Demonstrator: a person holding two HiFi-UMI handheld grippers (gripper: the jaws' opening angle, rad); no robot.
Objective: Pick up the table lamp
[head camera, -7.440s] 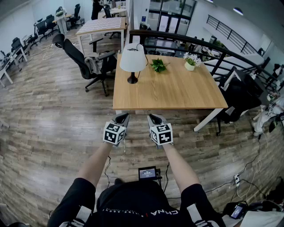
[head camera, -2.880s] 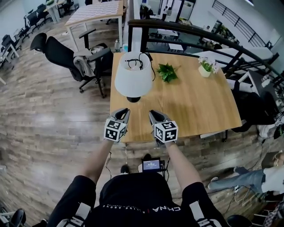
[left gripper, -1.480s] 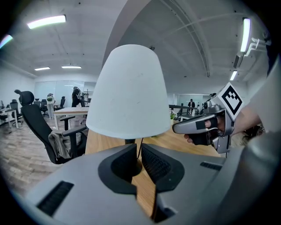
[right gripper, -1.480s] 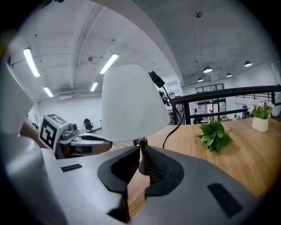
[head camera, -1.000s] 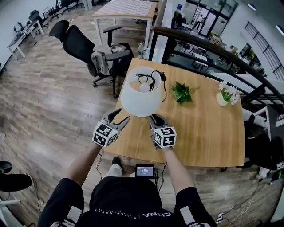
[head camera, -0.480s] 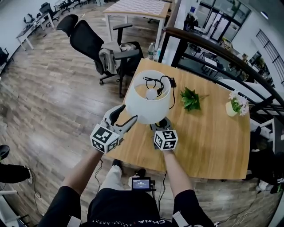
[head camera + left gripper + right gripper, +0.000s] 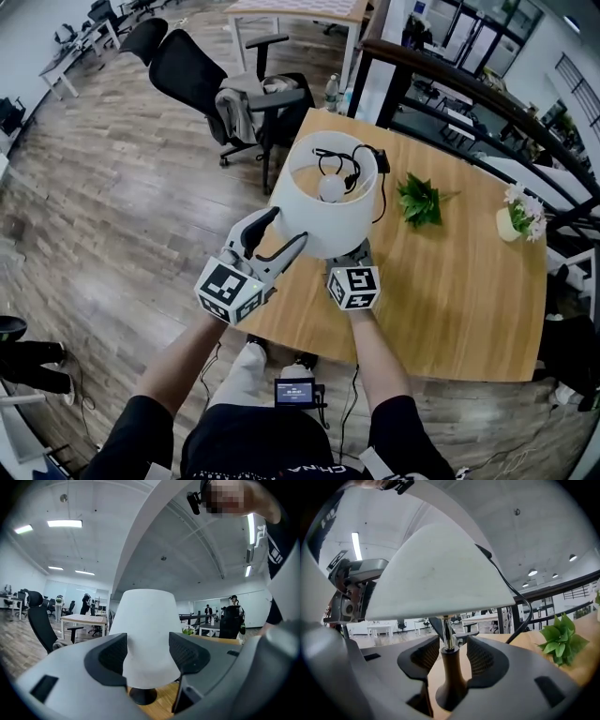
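Observation:
The table lamp has a white shade [image 7: 323,199], a bulb showing inside it and a dark stem and base. It stands on the wooden table [image 7: 450,281] near its left corner. My left gripper [image 7: 284,231] is level at the shade's near left side. Its jaws have just been opening and stand wide, with the shade [image 7: 147,634] framed between the fingertips of the left gripper [image 7: 149,654]. My right gripper's marker cube [image 7: 353,287] shows below the shade, which hides its jaws. The right gripper [image 7: 449,654] has also just been opening, and the lamp stem [image 7: 450,667] stands between its pads with a gap on each side.
The lamp's black cord [image 7: 378,183] trails over the shade's far side. A small green plant [image 7: 419,200] and a white pot of flowers [image 7: 521,211] stand further right. A black office chair with a jacket [image 7: 246,89] is left of the table, and a dark railing [image 7: 469,84] runs behind it.
Both grippers moved forward to the lamp. The left rose beside the shade and the right slid under it around the stem. Both pairs of jaws opened wider.

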